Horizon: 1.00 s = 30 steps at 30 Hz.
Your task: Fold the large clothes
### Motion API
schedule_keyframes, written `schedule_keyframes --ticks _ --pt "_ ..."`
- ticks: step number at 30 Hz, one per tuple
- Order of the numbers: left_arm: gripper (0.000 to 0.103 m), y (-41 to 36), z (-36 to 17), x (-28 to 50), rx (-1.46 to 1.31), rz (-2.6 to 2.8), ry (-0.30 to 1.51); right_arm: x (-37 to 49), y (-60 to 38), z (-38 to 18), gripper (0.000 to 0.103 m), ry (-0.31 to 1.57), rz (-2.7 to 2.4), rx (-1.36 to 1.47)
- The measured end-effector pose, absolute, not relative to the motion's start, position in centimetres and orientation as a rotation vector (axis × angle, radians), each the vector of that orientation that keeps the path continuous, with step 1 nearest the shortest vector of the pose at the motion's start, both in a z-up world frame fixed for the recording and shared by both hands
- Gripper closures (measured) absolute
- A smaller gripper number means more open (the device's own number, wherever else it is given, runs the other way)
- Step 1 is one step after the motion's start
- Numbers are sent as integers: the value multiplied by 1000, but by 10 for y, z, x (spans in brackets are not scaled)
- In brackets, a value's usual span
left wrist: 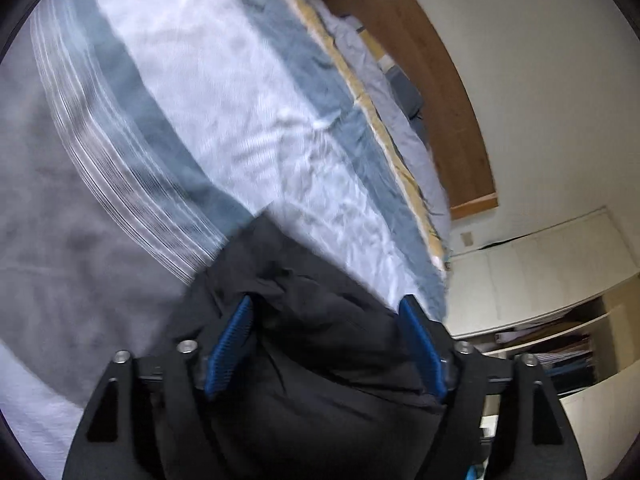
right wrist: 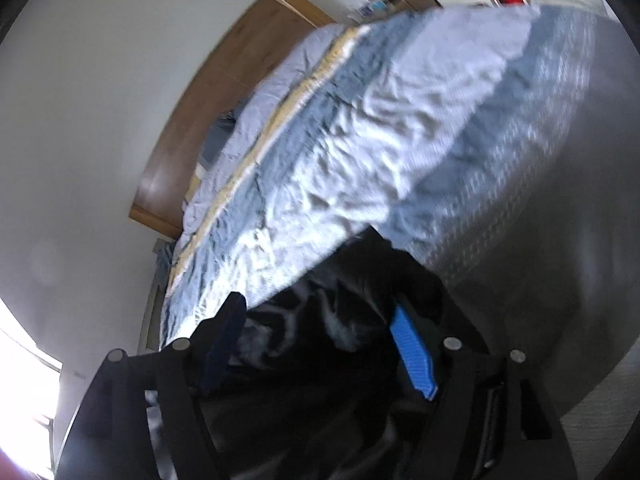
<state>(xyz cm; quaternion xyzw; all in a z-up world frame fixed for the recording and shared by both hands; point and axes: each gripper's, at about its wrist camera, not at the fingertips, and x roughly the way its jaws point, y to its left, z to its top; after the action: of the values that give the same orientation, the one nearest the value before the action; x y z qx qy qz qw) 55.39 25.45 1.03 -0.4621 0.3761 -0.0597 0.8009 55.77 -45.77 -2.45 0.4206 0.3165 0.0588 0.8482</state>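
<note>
Black crumpled fabric garment [left wrist: 320,360] lies bunched on the striped blue-and-white bedspread [left wrist: 248,128], between the spread pads of the left gripper [left wrist: 326,346] and right gripper [right wrist: 320,350]. Neither grips it. No neat fold shows; folding appears largely outstanding.

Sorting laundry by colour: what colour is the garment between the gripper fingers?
Black garment, plain; clearest in the left wrist view.

A bed [left wrist: 416,152] under a blue-and-white striped cover [left wrist: 248,120] carries a crumpled black garment [left wrist: 320,344].
</note>
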Motion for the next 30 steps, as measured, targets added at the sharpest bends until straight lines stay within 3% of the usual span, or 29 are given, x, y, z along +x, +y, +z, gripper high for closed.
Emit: schedule_keyframes --ticks 6,14,23,30 --pt "25 253 69 522 -786 -50 782 529 -447 42 31 632 133 710" --pt "25 156 95 503 -456 -116 833 493 -350 81 31 647 278 463" --pt "25 39 50 549 -261 -235 953 526 -234 27 31 769 334 206" --pt "21 21 12 626 -192 -150 1039 598 -218 -11 31 847 277 165"
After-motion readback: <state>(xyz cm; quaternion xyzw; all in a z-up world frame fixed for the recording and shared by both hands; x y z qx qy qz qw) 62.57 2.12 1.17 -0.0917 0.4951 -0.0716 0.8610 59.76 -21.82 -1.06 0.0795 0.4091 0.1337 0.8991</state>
